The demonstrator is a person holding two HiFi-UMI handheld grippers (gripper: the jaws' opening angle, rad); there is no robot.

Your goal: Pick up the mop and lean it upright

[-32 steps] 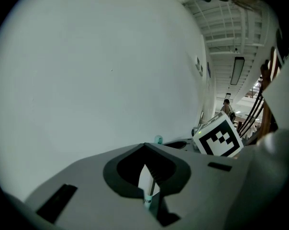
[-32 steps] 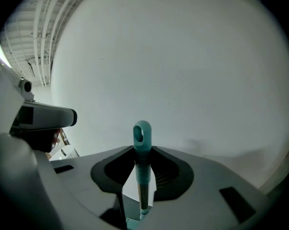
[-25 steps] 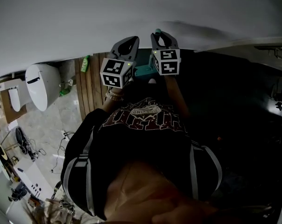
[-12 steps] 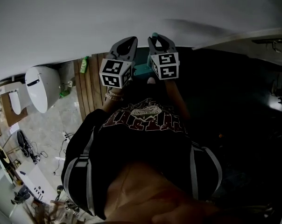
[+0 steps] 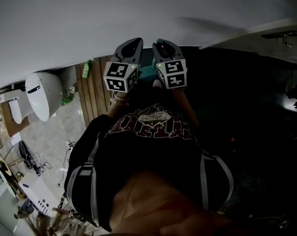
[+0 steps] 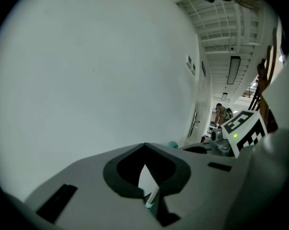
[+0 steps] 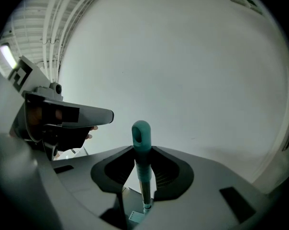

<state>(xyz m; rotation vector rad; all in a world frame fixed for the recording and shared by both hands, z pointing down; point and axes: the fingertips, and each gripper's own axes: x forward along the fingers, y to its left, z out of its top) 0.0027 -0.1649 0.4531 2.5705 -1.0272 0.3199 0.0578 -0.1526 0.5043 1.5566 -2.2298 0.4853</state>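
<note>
Both grippers are held up close to a white wall (image 5: 138, 14). My right gripper (image 7: 142, 150) (image 5: 163, 44) is shut on the mop handle (image 7: 143, 176), a thin pole whose teal end cap with a hole (image 7: 140, 133) sticks out above the jaws. A teal part of the mop (image 5: 149, 73) shows far below between the two grippers. My left gripper (image 6: 144, 147) (image 5: 133, 43) sits just left of the right one, jaws together, nothing in their notch. A sliver of pole (image 6: 152, 198) shows low behind them, and the teal cap (image 6: 172, 145) peeks over its right jaw.
A white toilet (image 5: 43, 95) stands on the tiled floor at the left, by a green bottle (image 5: 85, 69) and a strip of wooden slats (image 5: 97, 90). Cables and clutter (image 5: 35, 166) lie lower left. The person's dark shirt (image 5: 148, 146) fills the middle.
Both grippers have drifted slightly left and closer together, with the mop handle still in the right one. Nothing was taken or let go.
</note>
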